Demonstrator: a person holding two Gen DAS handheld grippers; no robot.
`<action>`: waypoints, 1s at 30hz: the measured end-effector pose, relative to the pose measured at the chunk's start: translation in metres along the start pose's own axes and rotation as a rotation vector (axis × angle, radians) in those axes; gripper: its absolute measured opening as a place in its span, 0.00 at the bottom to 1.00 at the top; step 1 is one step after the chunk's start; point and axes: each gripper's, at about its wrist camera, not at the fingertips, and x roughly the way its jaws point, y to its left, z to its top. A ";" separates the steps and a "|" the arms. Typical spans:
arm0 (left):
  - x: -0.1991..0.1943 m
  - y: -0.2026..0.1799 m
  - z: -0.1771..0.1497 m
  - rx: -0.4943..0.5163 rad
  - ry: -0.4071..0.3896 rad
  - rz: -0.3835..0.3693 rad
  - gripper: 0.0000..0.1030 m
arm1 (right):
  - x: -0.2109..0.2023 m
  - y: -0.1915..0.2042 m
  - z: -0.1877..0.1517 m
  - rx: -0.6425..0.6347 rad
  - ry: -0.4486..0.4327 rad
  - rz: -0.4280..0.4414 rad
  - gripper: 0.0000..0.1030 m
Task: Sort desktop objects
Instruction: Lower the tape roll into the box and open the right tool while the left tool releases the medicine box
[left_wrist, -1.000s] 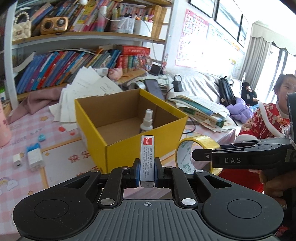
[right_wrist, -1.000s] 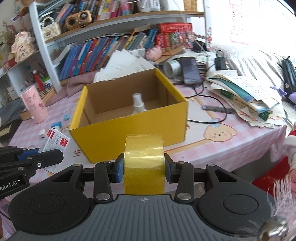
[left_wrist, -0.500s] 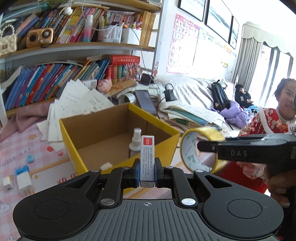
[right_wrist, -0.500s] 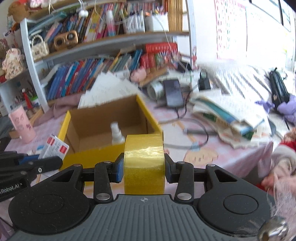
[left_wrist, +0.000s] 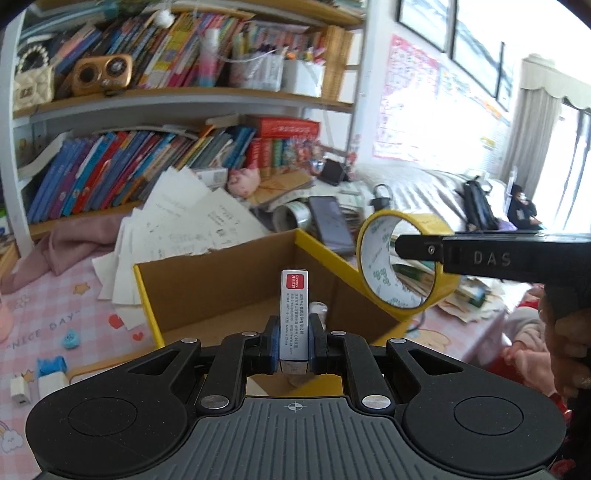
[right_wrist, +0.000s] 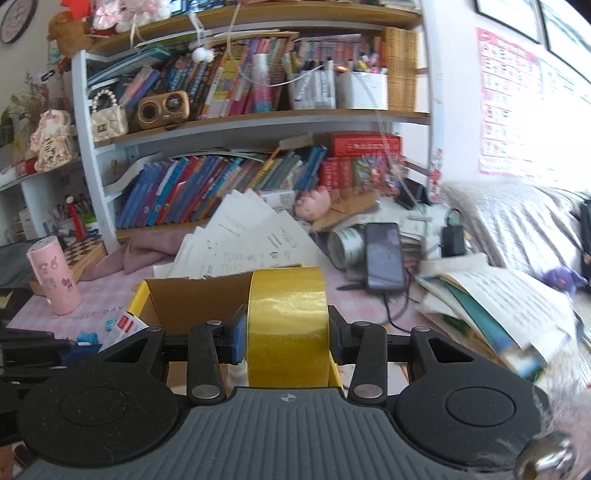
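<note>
**Both tongs loaded above the yellow box**

The left tongs are clamped almost fully together on a slim white packet with a red label, which stands upright between the blue pads and rises well above them. In the left wrist view the packet sits over the open yellow box, whose brown cardboard inside is visible; the cap of a small spray bottle shows just beside the packet, down in the box.

The right tongs are partly open and grip a roll of yellow tape across its width, one pad pressed to each side face, the shiny outer band facing the camera. From the left wrist view the same roll hangs at the tip of the right tongs, its white printed inner face turned toward the lens, in front of the box's right wall; whether it is over the opening cannot be told. A hand holds the grip at the right edge.

The box stands on a table with a pink checked cover. Loose papers lie behind the box, a phone lies on a cluttered pile to its right, and a pink cup stands at the far left. Packed bookshelves fill the background.
</note>
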 end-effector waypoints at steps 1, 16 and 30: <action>0.003 0.002 0.001 -0.012 0.005 0.011 0.13 | 0.007 -0.002 0.003 -0.008 0.005 0.016 0.38; 0.054 0.008 0.007 -0.073 0.120 0.189 0.13 | 0.113 -0.020 0.016 -0.027 0.195 0.259 0.38; 0.081 0.003 0.006 -0.018 0.269 0.247 0.13 | 0.168 -0.024 0.005 0.023 0.306 0.317 0.38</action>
